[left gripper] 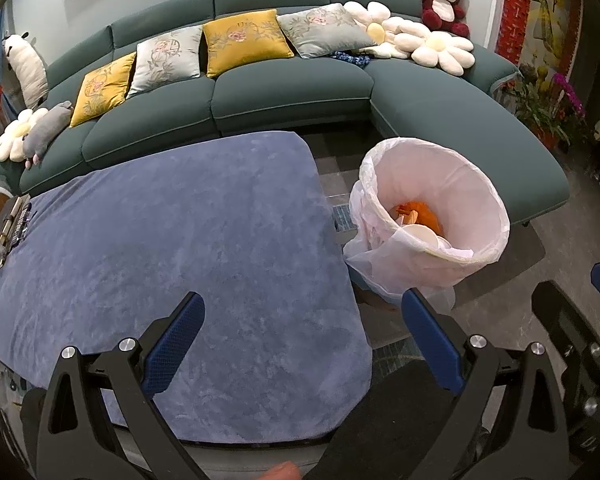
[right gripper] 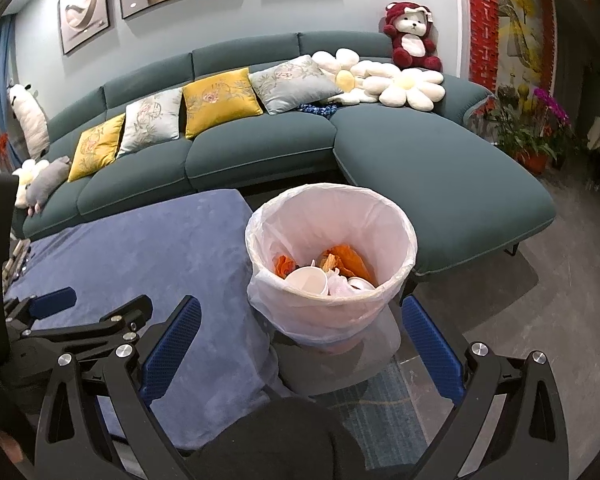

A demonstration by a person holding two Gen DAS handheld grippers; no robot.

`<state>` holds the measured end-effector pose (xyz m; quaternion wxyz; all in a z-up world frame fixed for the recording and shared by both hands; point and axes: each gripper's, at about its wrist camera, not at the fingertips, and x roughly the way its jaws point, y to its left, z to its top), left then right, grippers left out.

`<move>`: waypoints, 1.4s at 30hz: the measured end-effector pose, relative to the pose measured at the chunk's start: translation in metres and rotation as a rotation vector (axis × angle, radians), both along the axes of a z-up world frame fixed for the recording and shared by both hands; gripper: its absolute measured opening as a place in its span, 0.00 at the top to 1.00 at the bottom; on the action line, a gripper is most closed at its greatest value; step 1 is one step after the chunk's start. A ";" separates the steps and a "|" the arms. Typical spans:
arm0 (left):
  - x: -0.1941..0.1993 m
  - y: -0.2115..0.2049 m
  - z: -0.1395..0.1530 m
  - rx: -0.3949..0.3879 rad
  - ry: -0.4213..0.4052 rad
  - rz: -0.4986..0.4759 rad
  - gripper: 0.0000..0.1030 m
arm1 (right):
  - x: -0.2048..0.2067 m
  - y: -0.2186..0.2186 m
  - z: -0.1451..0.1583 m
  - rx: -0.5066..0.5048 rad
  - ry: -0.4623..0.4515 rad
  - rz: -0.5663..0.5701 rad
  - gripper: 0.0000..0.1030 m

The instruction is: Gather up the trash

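I hold a hand-held gripper in each hand, and both stand with fingers wide apart and nothing between them. My left gripper (left gripper: pixel 300 344) hovers over the bench (left gripper: pixel 160 260), which is draped in a blue-purple cloth with no rubbish showing on it; some small objects I cannot identify sit at its far left edge, at about 9 o'clock. My right gripper (right gripper: pixel 300 344) hangs above and just short of the bin (right gripper: pixel 332 280), centred on its mouth, which I judge suits a drop into it. The bin stands on the floor just beside the bench's right edge, at about 3 o'clock from the cloth, close enough that trash has a short trip. It is lined with a white bag (right gripper: pixel 260 240) folded over the rim to keep it open. The trash lies inside: orange scraps (right gripper: pixel 352 260), a white cup (right gripper: pixel 308 280) and crumpled white plastic. A green sofa (right gripper: pixel 260 148) with cushions curves behind, at 12 o'clock. The collecting looks nearly or fully done.
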<state>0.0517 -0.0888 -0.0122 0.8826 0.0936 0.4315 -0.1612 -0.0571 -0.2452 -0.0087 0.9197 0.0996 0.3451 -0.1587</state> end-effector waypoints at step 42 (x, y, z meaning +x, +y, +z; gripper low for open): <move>-0.008 0.003 -0.009 0.073 -0.005 0.056 0.08 | -0.004 0.000 -0.022 -0.019 0.038 0.006 0.06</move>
